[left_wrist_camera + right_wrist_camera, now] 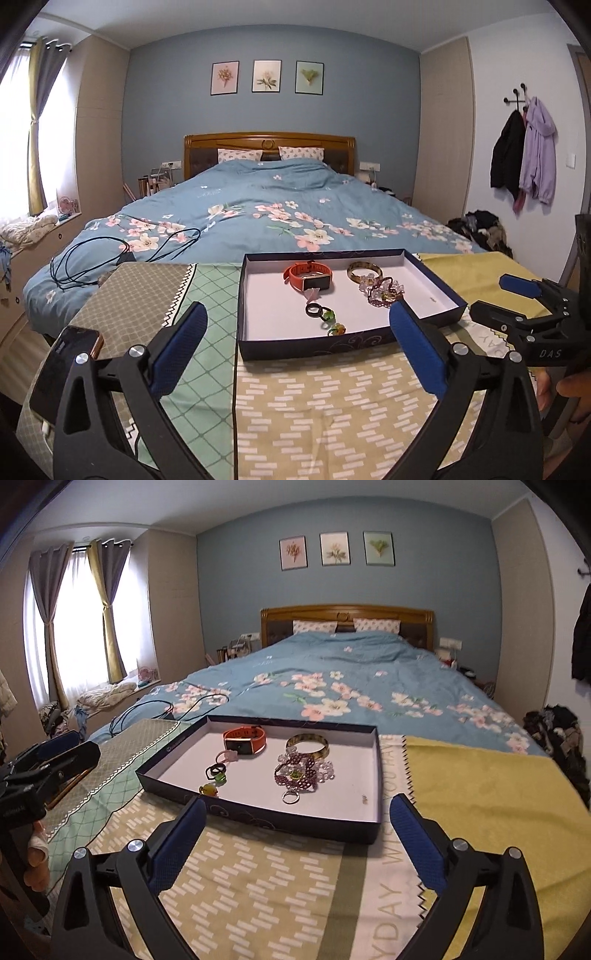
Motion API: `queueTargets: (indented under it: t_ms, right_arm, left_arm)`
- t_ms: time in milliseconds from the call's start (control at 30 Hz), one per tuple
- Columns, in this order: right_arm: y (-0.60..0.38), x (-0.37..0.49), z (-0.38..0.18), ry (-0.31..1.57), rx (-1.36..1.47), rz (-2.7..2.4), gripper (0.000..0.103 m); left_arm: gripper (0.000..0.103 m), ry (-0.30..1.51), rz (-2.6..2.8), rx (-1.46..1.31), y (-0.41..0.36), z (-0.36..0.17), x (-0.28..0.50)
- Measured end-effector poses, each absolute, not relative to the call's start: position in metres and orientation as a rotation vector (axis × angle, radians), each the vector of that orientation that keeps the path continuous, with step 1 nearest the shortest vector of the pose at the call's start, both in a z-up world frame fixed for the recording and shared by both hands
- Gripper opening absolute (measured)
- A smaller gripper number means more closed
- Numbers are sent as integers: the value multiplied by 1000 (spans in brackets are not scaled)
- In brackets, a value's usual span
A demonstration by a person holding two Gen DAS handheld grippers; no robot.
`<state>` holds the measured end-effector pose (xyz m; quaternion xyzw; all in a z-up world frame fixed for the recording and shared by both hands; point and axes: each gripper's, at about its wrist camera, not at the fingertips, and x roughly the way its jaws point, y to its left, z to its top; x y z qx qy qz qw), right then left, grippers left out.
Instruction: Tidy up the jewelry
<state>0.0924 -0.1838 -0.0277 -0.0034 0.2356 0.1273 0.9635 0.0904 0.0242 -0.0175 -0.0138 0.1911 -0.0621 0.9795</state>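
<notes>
Left gripper and right gripper both stand spread wide with nothing between the blue pads, hovering over the patterned cloth covering the surface. Just beyond them sits a shallow dark tray with a white floor. Nearest its front edge lie small rings, black, green and amber, and a metal ring. Mid-tray: a heap of purple and clear beads. Toward the back wall: an orange watch with a dark rectangular face, and beside it a mottled gold bangle. All pieces lie inside the tray. Behind it stretches the bed.
</notes>
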Motion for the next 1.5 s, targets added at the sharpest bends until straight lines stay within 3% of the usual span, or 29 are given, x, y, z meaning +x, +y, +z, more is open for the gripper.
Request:
queueTargets:
  t_ms: [567,1500]
  right_arm:
    - [-184,38,-6,263,-30,215,96]
    - [-192,28,-6,240,1,198,96]
  left_arm:
    - [97,257,-80,-12,21,-4,42]
    - [97,177,-97,-11,13,11,15]
